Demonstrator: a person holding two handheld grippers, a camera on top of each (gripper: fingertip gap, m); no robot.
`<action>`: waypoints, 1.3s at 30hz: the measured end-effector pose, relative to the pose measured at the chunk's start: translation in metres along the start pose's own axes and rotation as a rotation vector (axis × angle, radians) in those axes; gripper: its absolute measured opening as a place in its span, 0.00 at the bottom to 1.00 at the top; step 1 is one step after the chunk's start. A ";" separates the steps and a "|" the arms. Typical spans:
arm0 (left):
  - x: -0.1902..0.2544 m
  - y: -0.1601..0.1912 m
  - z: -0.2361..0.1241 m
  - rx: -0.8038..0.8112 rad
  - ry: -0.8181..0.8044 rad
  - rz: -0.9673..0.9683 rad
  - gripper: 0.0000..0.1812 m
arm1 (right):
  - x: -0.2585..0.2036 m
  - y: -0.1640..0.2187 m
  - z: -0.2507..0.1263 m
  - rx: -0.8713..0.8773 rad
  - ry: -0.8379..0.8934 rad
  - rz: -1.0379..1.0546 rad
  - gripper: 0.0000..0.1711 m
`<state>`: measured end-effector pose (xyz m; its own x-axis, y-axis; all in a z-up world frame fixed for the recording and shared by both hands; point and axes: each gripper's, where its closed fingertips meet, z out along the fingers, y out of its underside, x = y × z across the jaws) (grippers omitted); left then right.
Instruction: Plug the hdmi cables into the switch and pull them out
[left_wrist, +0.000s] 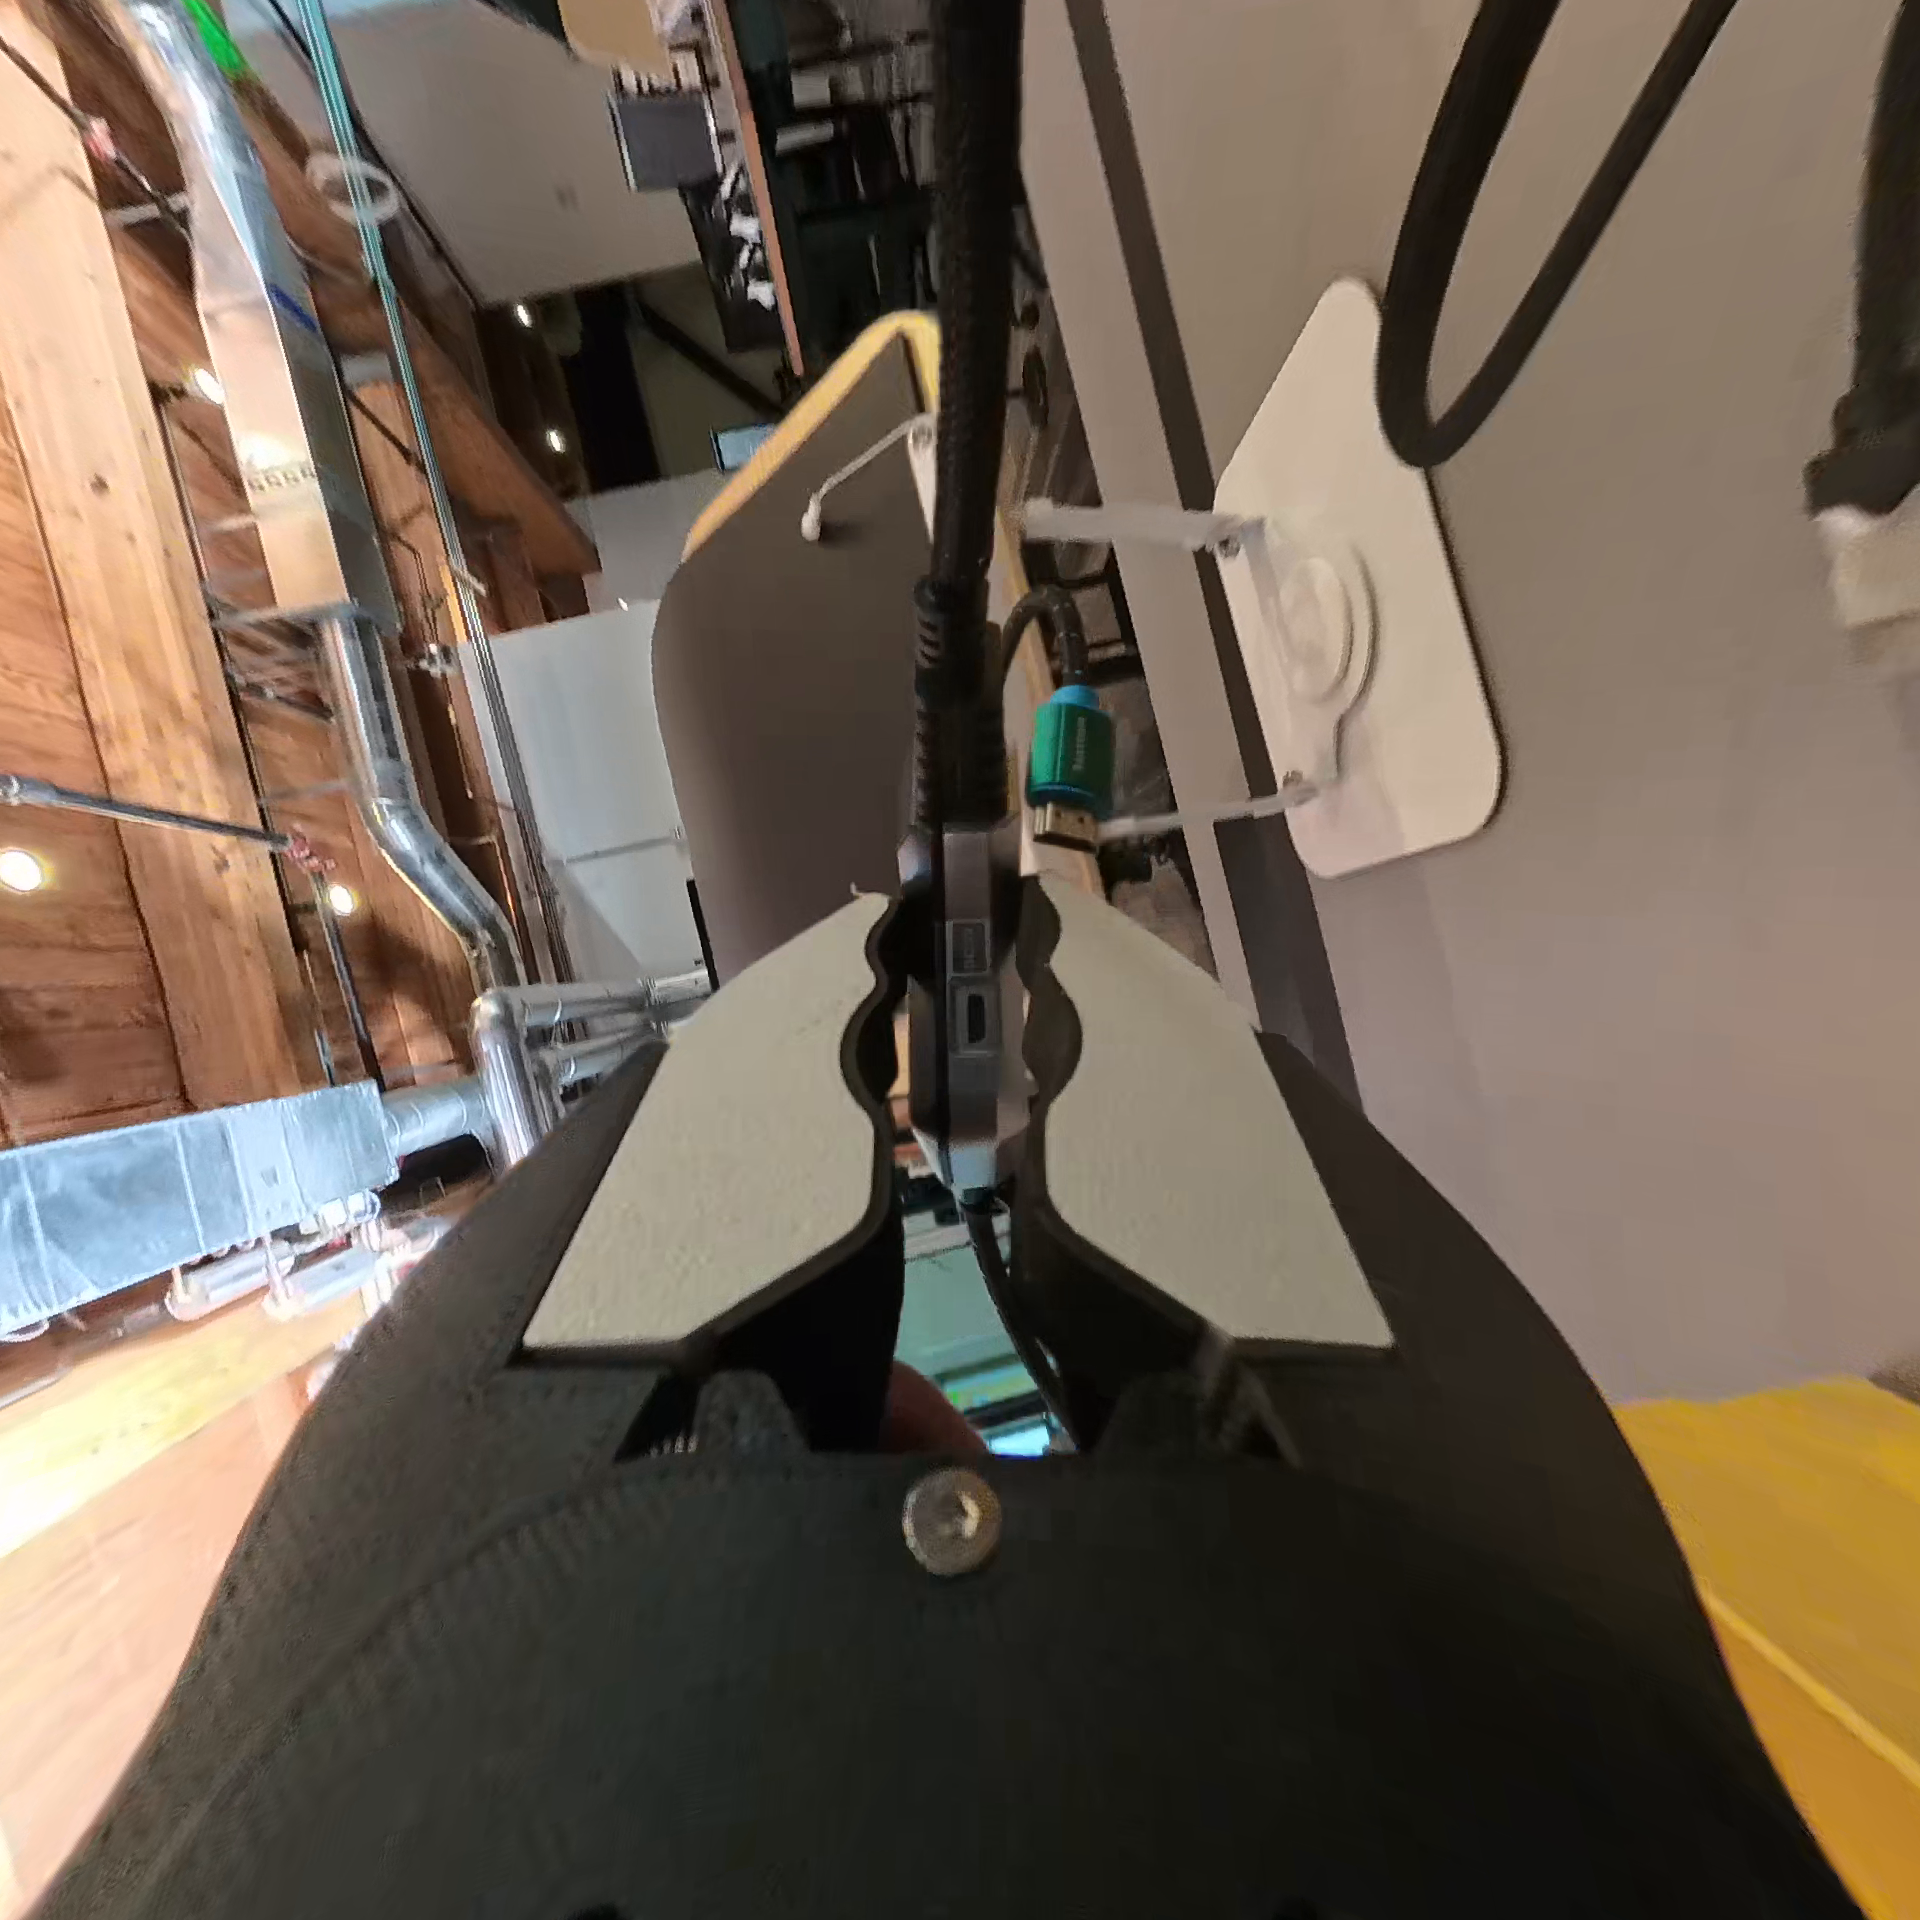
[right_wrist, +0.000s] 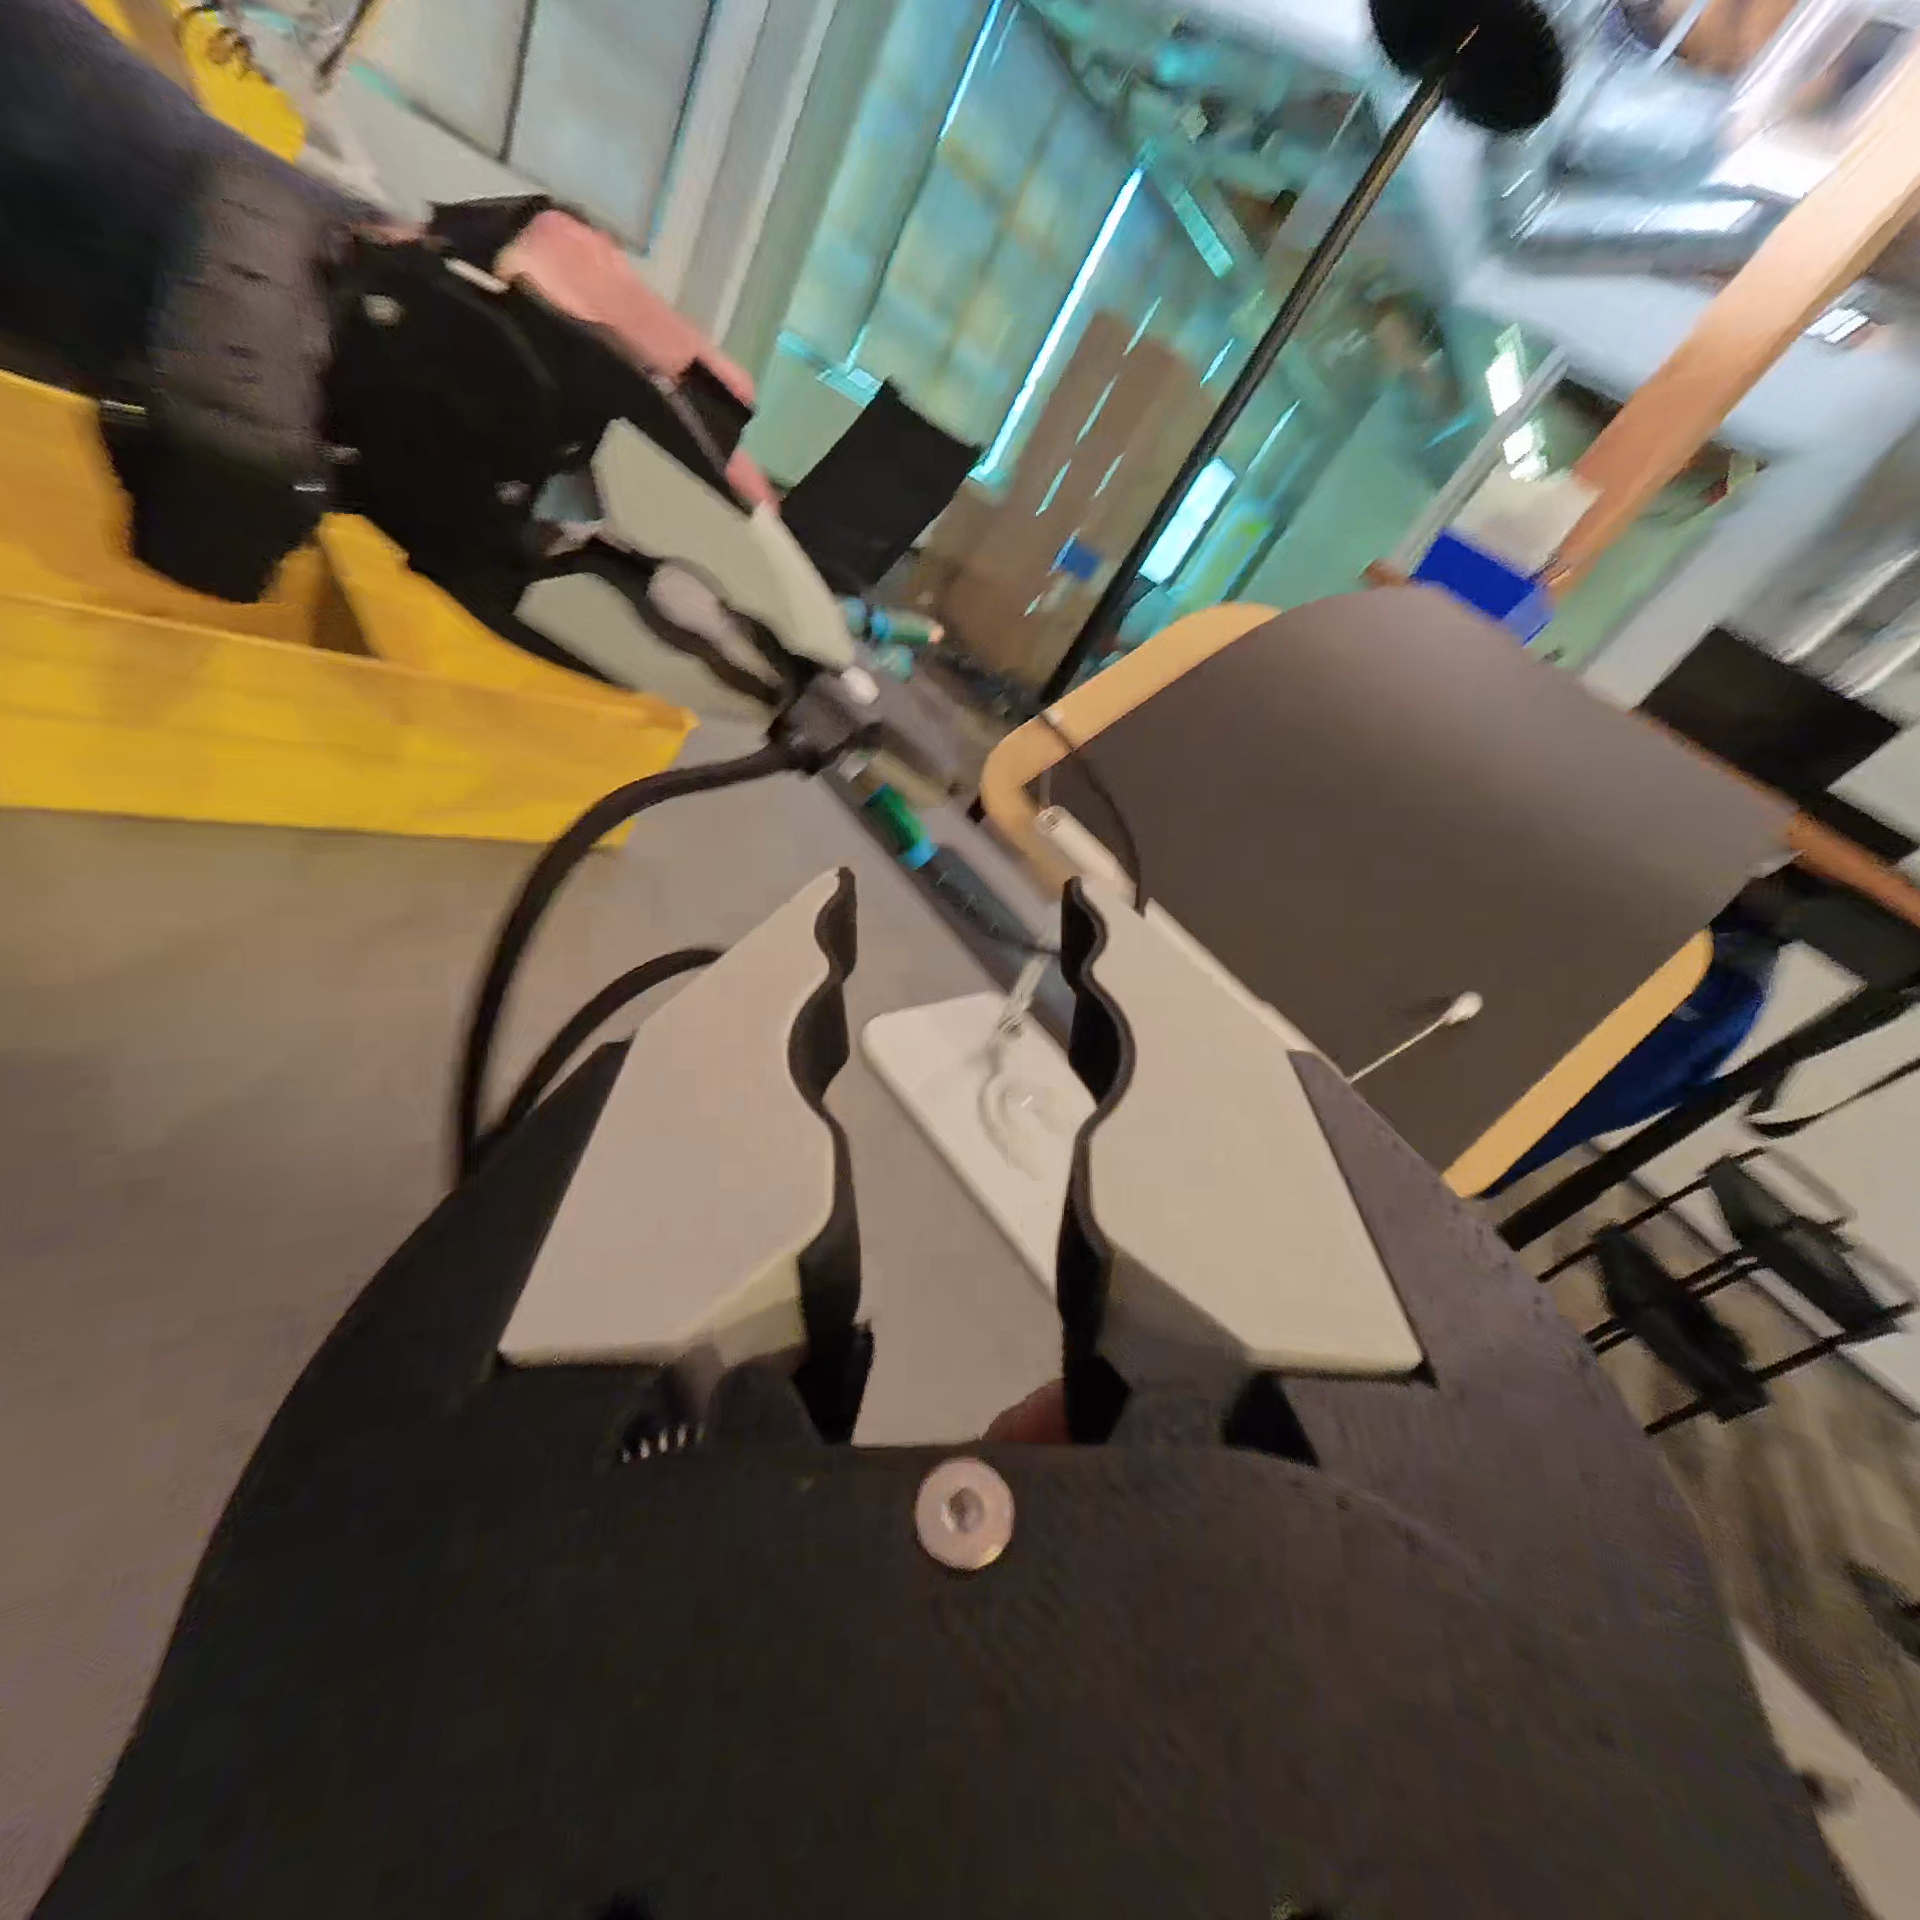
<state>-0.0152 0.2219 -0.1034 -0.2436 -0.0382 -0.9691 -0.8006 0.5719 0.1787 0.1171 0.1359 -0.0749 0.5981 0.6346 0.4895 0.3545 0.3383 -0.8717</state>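
My left gripper is shut on the grey metal HDMI switch, which I see edge-on with an empty port facing me. A black braided HDMI cable is plugged into the switch's far end. A teal HDMI plug sits just beyond my right finger, its gold tip bare and outside the switch. My right gripper is open and empty above the grey table. The right wrist view shows the left gripper at upper left with the black cable hanging from it and the teal plug below.
A white plate with a clear cable holder sits on the table; it also shows between my right fingers. A yellow bin stands at the left. A dark-seated chair stands past the table edge. Across from one pair of fingers to the other is roughly 15 cm.
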 end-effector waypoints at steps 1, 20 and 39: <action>0.002 -0.005 0.002 0.016 0.004 -0.007 0.11 | 0.004 0.002 0.014 0.026 0.037 -0.026 0.21; 0.031 -0.066 0.009 0.246 0.115 -0.134 0.11 | -0.028 0.085 0.118 -0.015 -0.003 -0.396 0.14; -0.025 -0.084 -0.022 0.100 0.350 -0.677 0.18 | -0.025 0.134 0.125 -0.330 0.038 -0.419 0.10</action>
<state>0.0463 0.1570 -0.0908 0.1099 -0.6538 -0.7486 -0.7876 0.4022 -0.4668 0.0597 0.2520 -0.2074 0.3799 0.4645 0.8000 0.7724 0.3166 -0.5506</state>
